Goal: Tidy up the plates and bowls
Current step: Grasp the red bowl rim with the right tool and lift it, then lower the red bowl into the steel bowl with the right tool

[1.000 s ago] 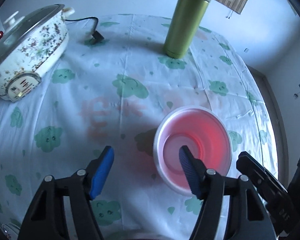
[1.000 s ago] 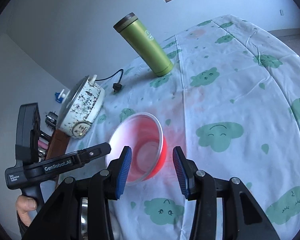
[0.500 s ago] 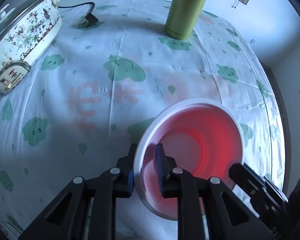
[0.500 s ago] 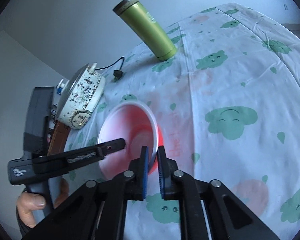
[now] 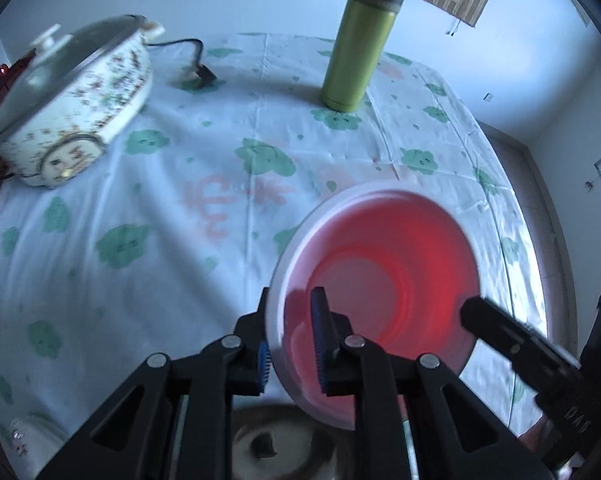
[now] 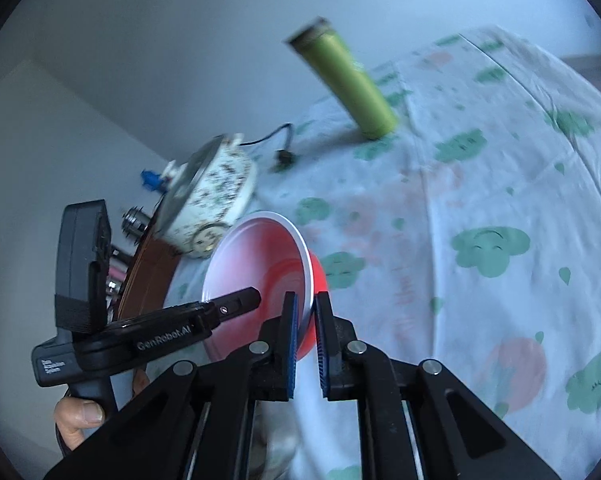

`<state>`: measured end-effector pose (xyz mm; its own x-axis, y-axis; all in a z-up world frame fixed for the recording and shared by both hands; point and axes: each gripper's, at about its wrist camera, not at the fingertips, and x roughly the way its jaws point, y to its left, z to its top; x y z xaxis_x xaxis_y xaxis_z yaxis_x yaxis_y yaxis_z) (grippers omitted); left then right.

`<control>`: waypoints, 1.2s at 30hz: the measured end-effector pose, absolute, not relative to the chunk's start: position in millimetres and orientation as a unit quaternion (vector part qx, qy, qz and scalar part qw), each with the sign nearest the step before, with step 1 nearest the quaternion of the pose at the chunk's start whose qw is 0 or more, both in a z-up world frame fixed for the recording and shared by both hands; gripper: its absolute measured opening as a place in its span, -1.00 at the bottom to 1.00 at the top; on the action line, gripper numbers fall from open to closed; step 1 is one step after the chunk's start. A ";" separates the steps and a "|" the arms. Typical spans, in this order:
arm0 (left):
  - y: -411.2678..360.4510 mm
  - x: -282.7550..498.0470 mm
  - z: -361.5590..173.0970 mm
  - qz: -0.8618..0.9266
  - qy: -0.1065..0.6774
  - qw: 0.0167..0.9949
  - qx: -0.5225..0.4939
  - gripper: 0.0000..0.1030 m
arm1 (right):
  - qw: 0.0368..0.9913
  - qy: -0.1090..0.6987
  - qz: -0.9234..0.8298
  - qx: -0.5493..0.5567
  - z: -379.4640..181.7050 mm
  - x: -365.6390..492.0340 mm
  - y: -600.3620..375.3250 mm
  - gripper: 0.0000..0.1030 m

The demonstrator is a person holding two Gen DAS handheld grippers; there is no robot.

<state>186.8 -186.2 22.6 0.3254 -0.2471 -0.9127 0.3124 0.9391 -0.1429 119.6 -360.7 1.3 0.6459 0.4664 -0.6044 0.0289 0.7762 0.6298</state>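
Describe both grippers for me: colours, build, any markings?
Both match. The left gripper and right gripper have black plastic linkage arms with silver pivot rivets and ribbed blue pads on the fingers. In the right wrist view the left gripper's black body carries white "GenRobot.AI" lettering along one finger and a small white label on the grip. No cables or sleeves are visible.

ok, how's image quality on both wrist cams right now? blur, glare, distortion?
Left wrist: strong fisheye bending with dark corners; the pot is motion-smeared, the flask fairly crisp; the red bowl glows where light comes through it, with a bright strip along the tablecloth's right edge. Right wrist: heavier motion blur, flask and pot both smeared, while the claw stays sharp.
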 end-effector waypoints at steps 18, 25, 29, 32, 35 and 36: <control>-106.2 104.6 23.4 -0.159 0.551 0.819 0.011 -0.70 | 0.819 0.466 0.221 0.252 12.1 79.9 -285.6 -0.81; -115.5 81.9 6.6 -0.173 0.555 0.814 0.027 -0.70 | 0.817 0.470 0.221 0.249 -2.4 53.2 -291.8 -0.81; -110.7 77.7 -2.8 -0.165 0.556 0.814 0.022 -0.70 | 0.810 0.479 0.222 0.255 -13.2 56.3 -291.8 -0.81; -103.0 79.1 -7.2 -0.163 0.558 0.814 0.004 -0.71 | 0.810 0.484 0.224 0.244 -16.1 55.7 -284.6 -0.81; -101.8 79.1 -6.9 -0.159 0.552 0.818 0.005 -0.71 | 0.813 0.487 0.220 0.232 -18.4 54.4 -278.6 -0.81; -102.5 78.9 -6.9 -0.159 0.551 0.819 0.008 -0.70 | 0.813 0.488 0.218 0.230 -19.3 55.1 -278.0 -0.81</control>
<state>78.9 -102.5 -6.9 0.3421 -0.2523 -0.9052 0.2694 0.9492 -0.1627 55.1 -278.0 -19.3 0.4291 0.5797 -0.6927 -0.1301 0.7986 0.5877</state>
